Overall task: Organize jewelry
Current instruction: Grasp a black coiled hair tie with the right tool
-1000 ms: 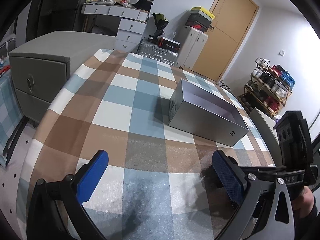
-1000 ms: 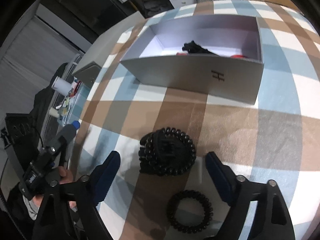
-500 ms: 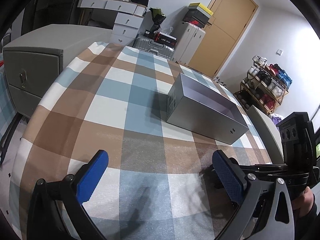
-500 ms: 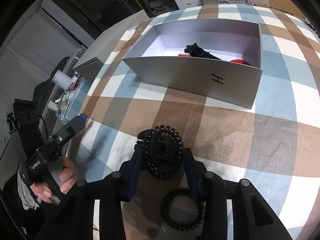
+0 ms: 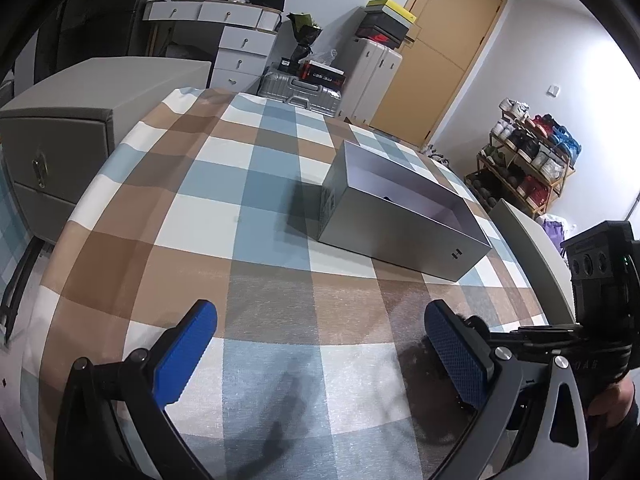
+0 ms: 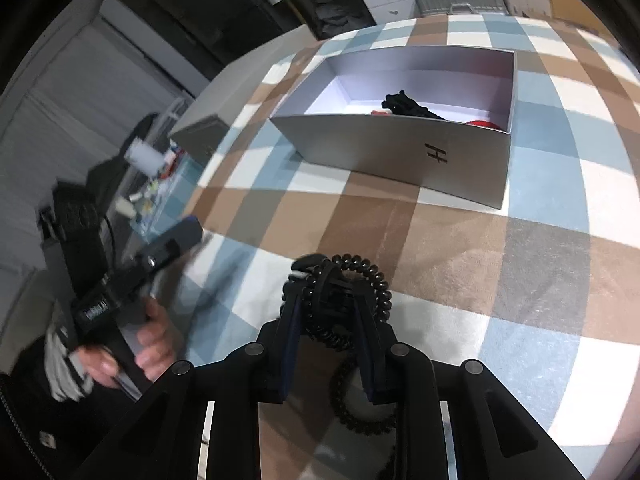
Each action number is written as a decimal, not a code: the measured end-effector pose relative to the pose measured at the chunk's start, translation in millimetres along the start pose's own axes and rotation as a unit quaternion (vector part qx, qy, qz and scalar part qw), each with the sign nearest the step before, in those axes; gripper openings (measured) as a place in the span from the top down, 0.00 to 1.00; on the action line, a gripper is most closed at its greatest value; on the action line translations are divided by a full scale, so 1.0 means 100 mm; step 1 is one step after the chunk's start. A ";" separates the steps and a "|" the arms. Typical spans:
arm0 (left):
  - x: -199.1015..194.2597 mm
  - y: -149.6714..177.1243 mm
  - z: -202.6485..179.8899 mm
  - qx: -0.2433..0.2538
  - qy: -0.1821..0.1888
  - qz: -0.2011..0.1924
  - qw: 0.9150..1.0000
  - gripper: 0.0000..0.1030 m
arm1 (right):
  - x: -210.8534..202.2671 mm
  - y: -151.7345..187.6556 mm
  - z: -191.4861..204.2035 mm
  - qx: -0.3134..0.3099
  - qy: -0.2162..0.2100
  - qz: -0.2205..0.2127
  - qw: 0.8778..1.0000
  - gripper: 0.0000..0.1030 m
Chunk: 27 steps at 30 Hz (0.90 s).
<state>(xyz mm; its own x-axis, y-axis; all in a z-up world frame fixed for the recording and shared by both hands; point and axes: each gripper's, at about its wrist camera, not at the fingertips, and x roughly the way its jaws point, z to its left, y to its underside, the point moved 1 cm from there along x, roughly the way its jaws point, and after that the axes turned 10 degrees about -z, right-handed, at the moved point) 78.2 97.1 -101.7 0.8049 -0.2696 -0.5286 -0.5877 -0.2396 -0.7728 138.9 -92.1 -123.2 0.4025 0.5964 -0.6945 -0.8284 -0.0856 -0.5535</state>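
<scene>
With black and red pieces already inside the grey box (image 6: pixel 404 148), the right gripper (image 6: pixel 330 320) is clamped on a black coil bracelet (image 6: pixel 344 296) short of it, another coil (image 6: pixel 360 404) lies nearer, and the left gripper (image 5: pixel 320 356) gapes empty.

The cloth (image 5: pixel 280 240) has blue, brown and white squares. The box (image 6: pixel 400 152) is grey outside and white inside. In it lie a black thing (image 6: pixel 408 105) and red bits (image 6: pixel 484 123). The coil bands (image 6: pixel 344 300) are black. The left gripper (image 5: pixel 320 356) has blue pads (image 5: pixel 184 356). The door (image 5: pixel 436 52) is orange-brown.
</scene>
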 end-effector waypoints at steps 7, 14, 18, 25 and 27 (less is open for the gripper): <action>0.01 0.01 -0.09 0.010 0.005 0.005 1.000 0.02 | 0.03 0.02 0.07 -0.043 0.036 0.003 0.998 0.68; 0.02 0.03 -0.11 0.020 0.004 0.012 1.000 0.02 | -0.09 0.16 0.28 -0.152 0.081 0.009 0.985 0.66; 0.03 0.04 -0.10 0.015 0.002 0.015 1.000 0.02 | -0.10 0.28 0.31 -0.177 0.079 0.023 0.981 0.66; 0.00 0.09 -0.14 0.026 0.000 0.016 1.000 0.02 | 0.08 0.31 0.42 -0.238 0.120 0.034 0.963 0.67; -0.01 0.09 -0.13 0.026 -0.001 0.015 1.000 0.02 | 0.09 0.30 0.43 -0.252 0.125 0.034 0.959 0.67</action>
<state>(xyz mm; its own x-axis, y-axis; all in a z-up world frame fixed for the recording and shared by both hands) 71.2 82.6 -103.4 0.7868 -0.2744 -0.5529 -0.6071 -0.1824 -0.7734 100.5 -54.9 -126.4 0.4878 0.3704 -0.7905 -0.5885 -0.5293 -0.6112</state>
